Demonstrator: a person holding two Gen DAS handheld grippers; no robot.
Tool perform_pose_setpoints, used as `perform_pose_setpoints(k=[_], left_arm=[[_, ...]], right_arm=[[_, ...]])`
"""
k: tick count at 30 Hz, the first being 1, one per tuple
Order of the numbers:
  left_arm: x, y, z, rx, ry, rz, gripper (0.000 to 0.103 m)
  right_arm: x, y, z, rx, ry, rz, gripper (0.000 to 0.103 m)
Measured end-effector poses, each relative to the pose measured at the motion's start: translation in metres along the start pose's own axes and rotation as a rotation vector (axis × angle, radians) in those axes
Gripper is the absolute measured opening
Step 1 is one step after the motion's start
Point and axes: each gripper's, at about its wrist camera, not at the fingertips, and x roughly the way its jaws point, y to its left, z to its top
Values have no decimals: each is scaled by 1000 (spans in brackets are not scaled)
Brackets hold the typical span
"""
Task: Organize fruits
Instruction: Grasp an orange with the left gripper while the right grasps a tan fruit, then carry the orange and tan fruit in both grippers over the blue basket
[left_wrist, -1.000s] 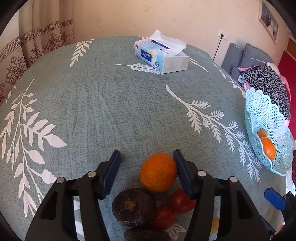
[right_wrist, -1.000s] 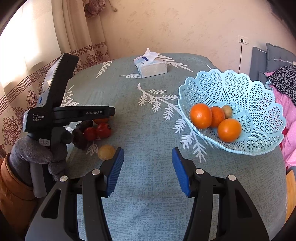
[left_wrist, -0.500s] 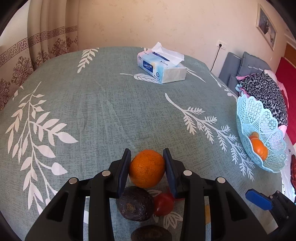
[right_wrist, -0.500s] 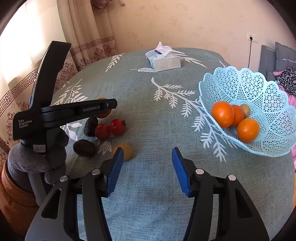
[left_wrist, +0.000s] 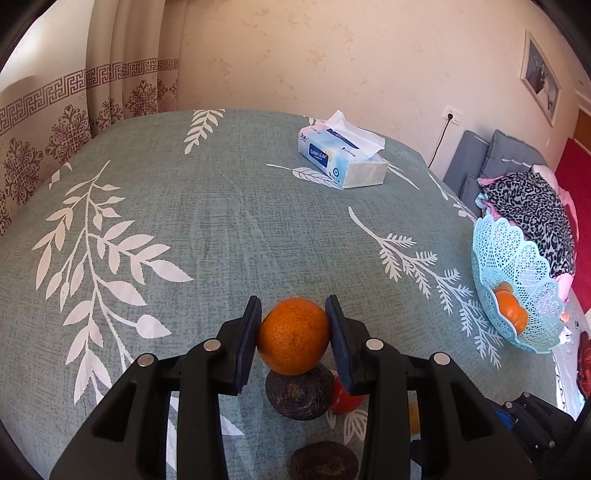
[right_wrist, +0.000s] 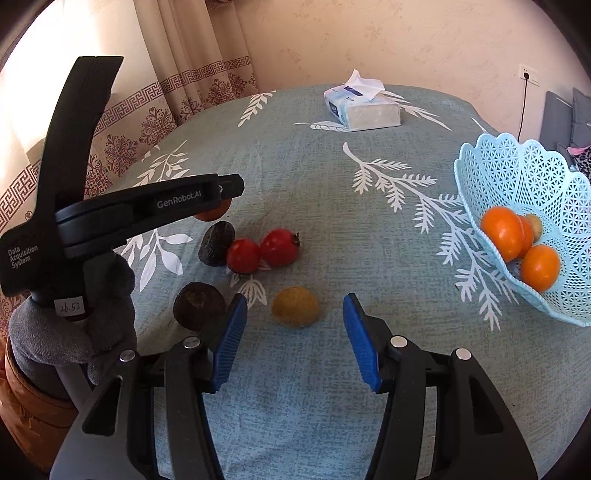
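Two grippers are working over a leaf-print tablecloth (left_wrist: 221, 229), with wide bare cloth lying ahead of both sets of fingers. Lettering on the left gripper (left_wrist: 293, 332) is reading "GenRobot.AI" and "Data Acquisition System"; a tissue pack (left_wrist: 341, 158) is showing "Color Life". Its pads are clamping a round, dimpled orange (left_wrist: 293, 336). The right gripper (right_wrist: 293, 341) is standing open, a yellow fruit (right_wrist: 295, 306) lying just ahead between its fingertips.
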Motion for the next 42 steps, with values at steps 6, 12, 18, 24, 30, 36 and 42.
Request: perform_pose_setpoints(k=[6, 12, 18, 24, 30, 36, 42], left_arm=[[-10, 4, -4, 1, -30, 20, 36], [-12, 4, -5, -1, -33, 15, 36], [-12, 4, -6, 0, -32, 12, 36], [-12, 2, -8, 5, -29, 16, 36], [-12, -2, -8, 17, -29, 23, 36], [-17, -11, -5, 39, -40, 29, 36], [-22, -25, -3, 69, -47, 27, 36]], right_arm=[[11, -5, -2, 40, 47, 40, 56], [19, -2, 1, 29, 59, 39, 56], [27, 7, 4, -22, 63, -1, 35], [24, 6, 3, -30, 48, -28, 30], [10, 4, 5, -43, -10, -73, 30], [-6, -2, 7, -43, -57, -116, 30], [-21, -18, 10, -17, -91, -149, 30]])
